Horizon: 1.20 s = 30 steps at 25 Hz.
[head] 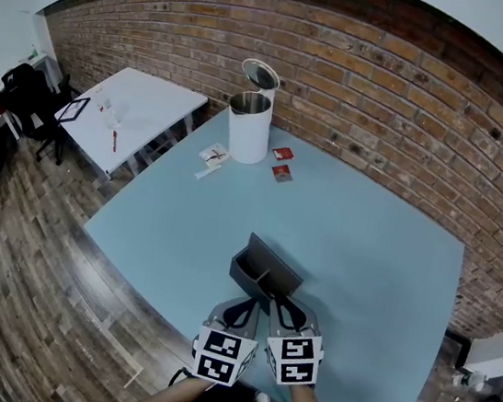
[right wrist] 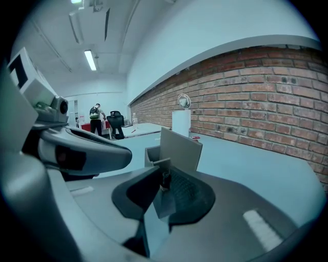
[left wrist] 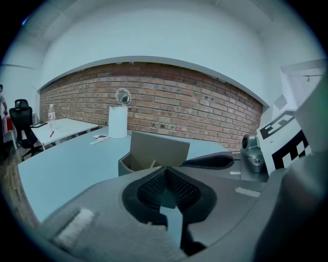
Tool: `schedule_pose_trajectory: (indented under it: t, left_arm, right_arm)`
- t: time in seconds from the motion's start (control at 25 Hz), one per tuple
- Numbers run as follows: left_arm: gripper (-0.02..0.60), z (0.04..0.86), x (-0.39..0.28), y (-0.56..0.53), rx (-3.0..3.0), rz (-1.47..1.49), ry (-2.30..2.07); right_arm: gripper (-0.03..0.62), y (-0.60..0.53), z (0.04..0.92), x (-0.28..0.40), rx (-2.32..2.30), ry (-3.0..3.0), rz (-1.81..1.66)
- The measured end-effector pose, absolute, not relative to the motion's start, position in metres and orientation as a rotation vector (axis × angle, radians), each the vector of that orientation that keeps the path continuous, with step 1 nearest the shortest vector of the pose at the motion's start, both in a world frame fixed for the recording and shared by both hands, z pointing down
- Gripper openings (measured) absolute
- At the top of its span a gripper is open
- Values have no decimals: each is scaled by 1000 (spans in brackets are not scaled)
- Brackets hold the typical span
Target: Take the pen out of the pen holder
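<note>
Two hand-held grippers sit side by side at the near edge of one light blue table [head: 379,288], their tips at one dark grey, open-topped box-shaped pen holder [head: 257,263] that has a taller back wall. The left gripper [left wrist: 165,170] has its jaws pressed together with nothing between them, and its tip is just short of the holder's near wall. The right gripper [right wrist: 165,176] has its jaws closed on the short visible end of one dark pen [right wrist: 165,180], right at the holder's near rim; the rest of the pen cannot be made out.

Farther back on the table, near the red brick wall [head: 416,89], stand one white cylindrical bin [head: 249,128] with its lid raised, two small red packets [head: 283,153] and a few white paper slips [head: 213,155]. One second, white table [head: 154,103] stands to the left, well apart.
</note>
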<state>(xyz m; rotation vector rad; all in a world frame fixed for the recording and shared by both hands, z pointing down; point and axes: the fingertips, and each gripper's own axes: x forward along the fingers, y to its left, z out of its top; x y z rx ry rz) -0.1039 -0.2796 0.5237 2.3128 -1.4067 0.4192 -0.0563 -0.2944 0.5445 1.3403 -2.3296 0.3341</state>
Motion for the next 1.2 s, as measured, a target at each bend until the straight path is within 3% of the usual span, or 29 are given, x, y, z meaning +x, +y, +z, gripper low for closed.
schedule_pose_trajectory:
  t: [1.2]
  left_arm:
    - [-5, 505, -51, -232, 2322, 414, -1503]
  right_arm:
    - [61, -242, 466, -3, 1390, -2541, 222]
